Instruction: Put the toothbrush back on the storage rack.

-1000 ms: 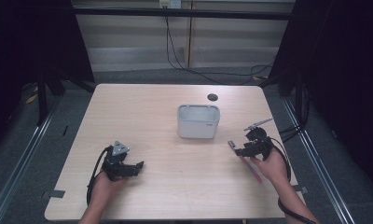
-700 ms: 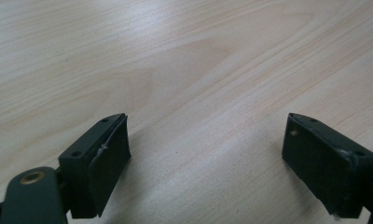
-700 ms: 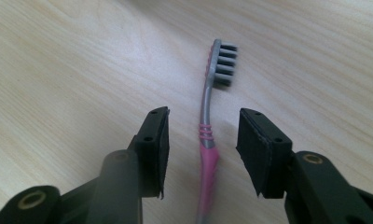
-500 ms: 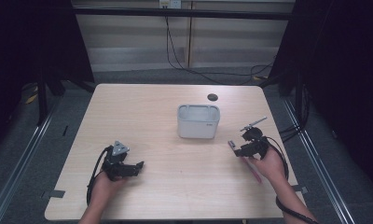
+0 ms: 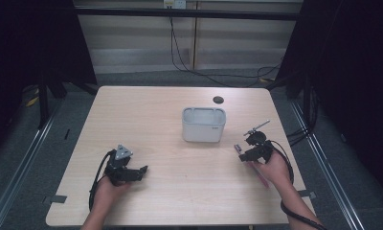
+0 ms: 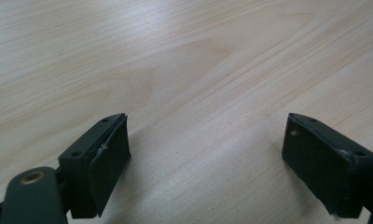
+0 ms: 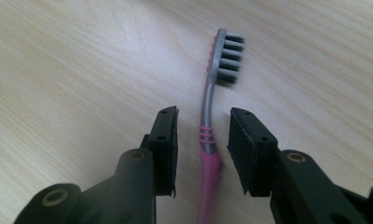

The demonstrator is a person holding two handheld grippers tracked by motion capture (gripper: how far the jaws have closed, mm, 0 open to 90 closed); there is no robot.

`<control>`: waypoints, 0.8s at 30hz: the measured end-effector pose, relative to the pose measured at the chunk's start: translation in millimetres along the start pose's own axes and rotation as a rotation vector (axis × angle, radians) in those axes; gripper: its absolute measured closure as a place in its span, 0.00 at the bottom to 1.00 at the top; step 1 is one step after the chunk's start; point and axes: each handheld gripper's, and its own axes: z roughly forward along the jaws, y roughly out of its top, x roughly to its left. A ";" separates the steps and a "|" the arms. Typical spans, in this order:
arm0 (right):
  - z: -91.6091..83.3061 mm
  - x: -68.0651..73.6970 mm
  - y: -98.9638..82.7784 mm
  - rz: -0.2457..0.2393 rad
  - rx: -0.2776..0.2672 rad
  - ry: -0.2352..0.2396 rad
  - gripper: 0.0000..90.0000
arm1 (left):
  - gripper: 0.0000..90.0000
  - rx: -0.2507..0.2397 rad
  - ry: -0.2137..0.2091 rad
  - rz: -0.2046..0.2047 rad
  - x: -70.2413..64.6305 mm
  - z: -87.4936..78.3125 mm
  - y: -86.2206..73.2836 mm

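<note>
The right gripper (image 7: 203, 140) has just been closing its jaws, which now stand narrow on either side of a pink and grey toothbrush (image 7: 208, 140), a thin gap left on each side, the pads not yet pressing. The toothbrush (image 5: 256, 170) lies flat on the wooden table (image 5: 170, 110), bristle head away from the hand, near the right edge. Just beyond stands a white tub (image 5: 203, 124). Well apart, the left gripper (image 5: 134, 171) rests low over bare wood, jaws wide.
</note>
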 end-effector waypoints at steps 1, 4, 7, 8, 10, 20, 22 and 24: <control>0.6 0.1 0.3 -0.002 0.004 -0.001 0.70 | 0.16 0.000 0.000 0.000 0.0 0.0 0.0; 2.4 -0.1 1.4 -0.004 0.003 0.000 0.70 | 0.16 0.001 0.000 0.001 0.1 -0.1 0.0; 4.0 -1.0 2.3 -0.005 0.004 -0.005 0.71 | 0.16 0.001 0.000 0.002 0.1 -0.1 0.0; 4.0 -1.0 2.3 -0.005 0.004 -0.005 0.71 | 0.16 0.001 0.000 0.002 0.1 -0.1 0.0; 3.9 -1.2 2.7 -0.005 0.007 -0.005 0.71 | 0.16 0.002 0.000 0.002 0.1 -0.1 0.0; 6.1 1.9 5.0 -0.014 0.017 -0.017 0.79 | 0.16 0.001 0.000 0.002 0.1 -0.1 0.0; 6.0 2.4 5.4 -0.018 0.022 -0.022 0.80 | 0.16 0.001 0.000 0.002 0.1 -0.1 0.0; 6.3 4.4 6.5 -0.002 0.029 -0.021 0.84 | 0.16 0.000 0.000 0.000 0.0 0.0 0.0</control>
